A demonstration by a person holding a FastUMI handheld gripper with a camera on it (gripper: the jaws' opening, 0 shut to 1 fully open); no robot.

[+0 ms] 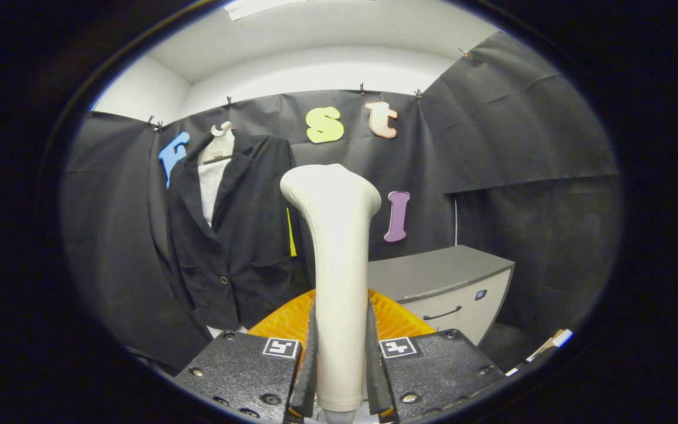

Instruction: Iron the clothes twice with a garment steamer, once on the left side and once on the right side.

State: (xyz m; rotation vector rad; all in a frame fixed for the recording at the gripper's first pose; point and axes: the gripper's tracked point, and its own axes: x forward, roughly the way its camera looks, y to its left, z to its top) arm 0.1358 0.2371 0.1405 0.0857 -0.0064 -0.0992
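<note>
You face the booth's black cloth wall (492, 135), which wraps round the back and both sides, with white wall and ceiling showing above it. Hanging against that cloth, ahead of you and off to the left of the fingers, is the black jacket (239, 235); it sits on a pale hanger (219, 144) with a strip of white lining or shirt visible between its lapels, and one button shows low on the front. To the right and further back stands a grey cabinet (445, 282) with a dark drawer handle on its front face. Just beyond the fingers lies an orange ribbed object (283, 321), mostly covered from your view, so you cannot tell what it is.

Your gripper (341, 359) is clamped on the garment steamer (336, 247): both fingers press against the sides of its cream handle, low down. The steamer stands upright between them and rises to a flared head, which reaches about the height of the jacket's chest and sits just to the right of the jacket, not touching it as far as you can tell.
</note>
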